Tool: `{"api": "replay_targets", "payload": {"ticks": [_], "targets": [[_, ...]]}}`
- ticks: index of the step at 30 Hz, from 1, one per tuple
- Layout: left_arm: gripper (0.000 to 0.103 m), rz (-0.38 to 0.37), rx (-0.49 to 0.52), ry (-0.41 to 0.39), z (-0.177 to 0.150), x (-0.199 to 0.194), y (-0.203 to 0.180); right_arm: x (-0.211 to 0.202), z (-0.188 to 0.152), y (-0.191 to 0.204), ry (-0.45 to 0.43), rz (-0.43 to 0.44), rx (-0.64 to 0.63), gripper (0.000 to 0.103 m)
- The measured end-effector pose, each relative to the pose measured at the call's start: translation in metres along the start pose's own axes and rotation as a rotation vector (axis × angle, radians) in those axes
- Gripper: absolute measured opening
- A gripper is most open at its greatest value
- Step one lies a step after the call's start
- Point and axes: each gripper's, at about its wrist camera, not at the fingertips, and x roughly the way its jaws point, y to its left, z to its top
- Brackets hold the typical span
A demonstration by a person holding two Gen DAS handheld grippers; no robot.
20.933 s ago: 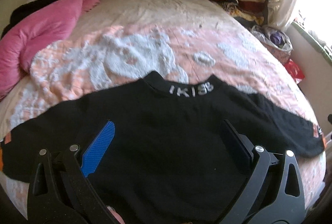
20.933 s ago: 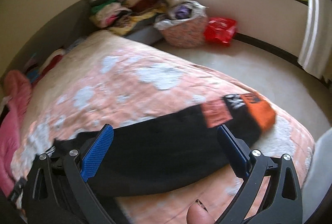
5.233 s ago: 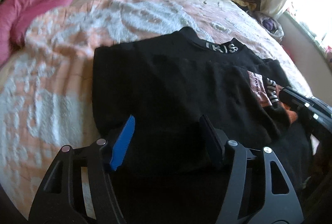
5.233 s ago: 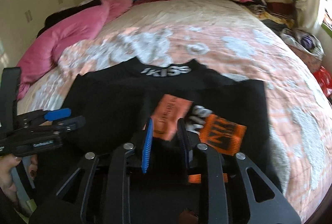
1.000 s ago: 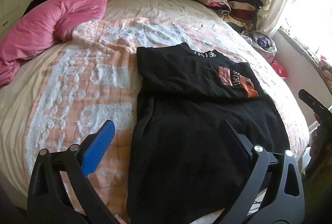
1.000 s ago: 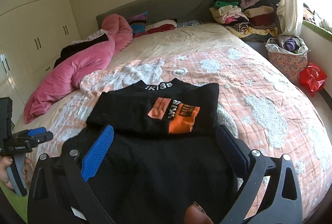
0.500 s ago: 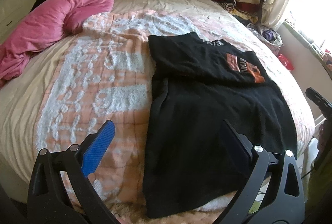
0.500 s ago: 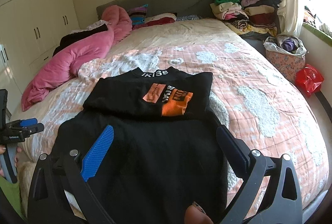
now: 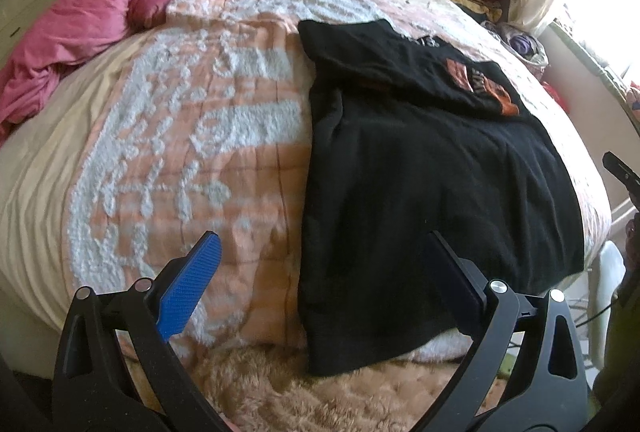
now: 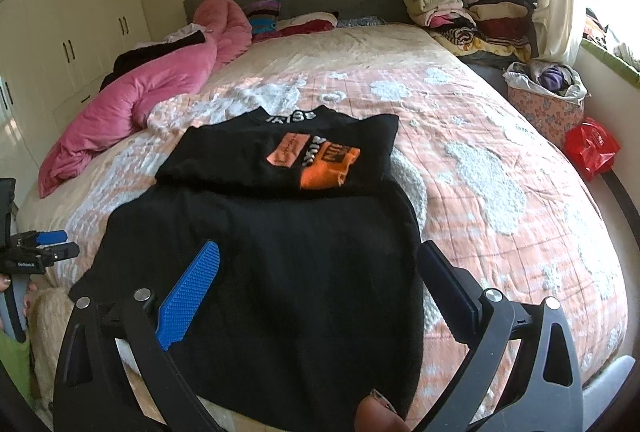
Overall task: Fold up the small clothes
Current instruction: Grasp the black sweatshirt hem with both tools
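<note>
A black t-shirt (image 9: 420, 160) lies flat on the bed, both sleeves folded in over the chest, with orange and pink patches (image 10: 320, 156) on top; its hem hangs over the bed's near edge. It also shows in the right wrist view (image 10: 288, 264). My left gripper (image 9: 320, 256) is open and empty, above the hem's left corner. My right gripper (image 10: 316, 260) is open and empty, above the shirt's lower part. The left gripper also appears in the right wrist view (image 10: 44, 250) at the far left, off the bed.
A peach and white bedspread (image 9: 192, 120) covers the bed. A pink duvet (image 10: 160, 92) lies at the far left. Folded clothes are stacked (image 10: 472, 16) at the head right. A laundry basket (image 10: 548, 100) and red bag (image 10: 592, 148) stand on the floor right.
Both grippers have pulled back toward the foot of the bed and lowered, still open. The shirt has not moved.
</note>
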Motion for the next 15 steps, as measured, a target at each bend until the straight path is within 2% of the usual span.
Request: {"api": "replay_targets", "payload": {"ticks": [5, 10, 15], "targets": [[0.093, -0.05, 0.009, 0.026, -0.007, 0.003, -0.002, 0.001, -0.011, -0.006, 0.026, -0.016, 0.008, 0.099], [0.075, -0.082, 0.029, 0.08, -0.012, 0.011, -0.005, -0.001, -0.022, -0.011, 0.045, -0.028, 0.008, 0.099], [0.066, -0.079, 0.052, 0.145, -0.019, 0.022, -0.003, -0.003, -0.032, -0.018, 0.064, -0.032, 0.016, 0.099]]}}
